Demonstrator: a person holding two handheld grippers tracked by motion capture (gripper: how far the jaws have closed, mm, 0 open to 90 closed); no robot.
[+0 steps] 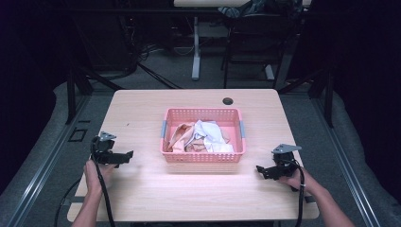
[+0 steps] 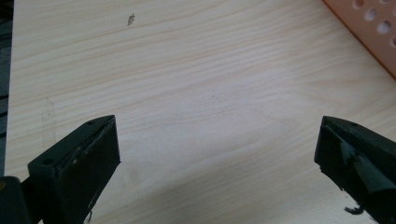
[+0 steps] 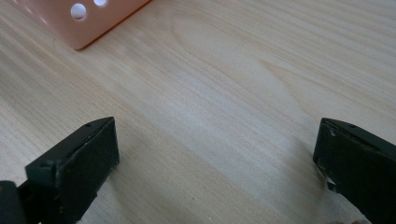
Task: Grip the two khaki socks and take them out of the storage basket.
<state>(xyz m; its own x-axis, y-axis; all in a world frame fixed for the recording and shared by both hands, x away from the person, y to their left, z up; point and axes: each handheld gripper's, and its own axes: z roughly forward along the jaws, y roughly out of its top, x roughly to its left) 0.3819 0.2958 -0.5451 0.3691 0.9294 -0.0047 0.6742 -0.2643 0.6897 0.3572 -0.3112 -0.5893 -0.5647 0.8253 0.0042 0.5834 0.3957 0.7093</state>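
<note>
- Both our claws, left gripper (image 1: 124,156) and right gripper (image 1: 263,170), sit spread wide, holding nothing.
- We'd reach over the pink basket (image 1: 203,158) rim and pinch one cloth (image 1: 210,135) high.

At the frame's middle sits one pink basket (image 1: 203,142) holding one heap of crumpled cloths (image 1: 201,136), with two grippers, lower left (image 1: 124,156) and lower right (image 1: 263,170).

Table (image 1: 142,198) (dark grommet hole (image 1: 228,100))
</note>
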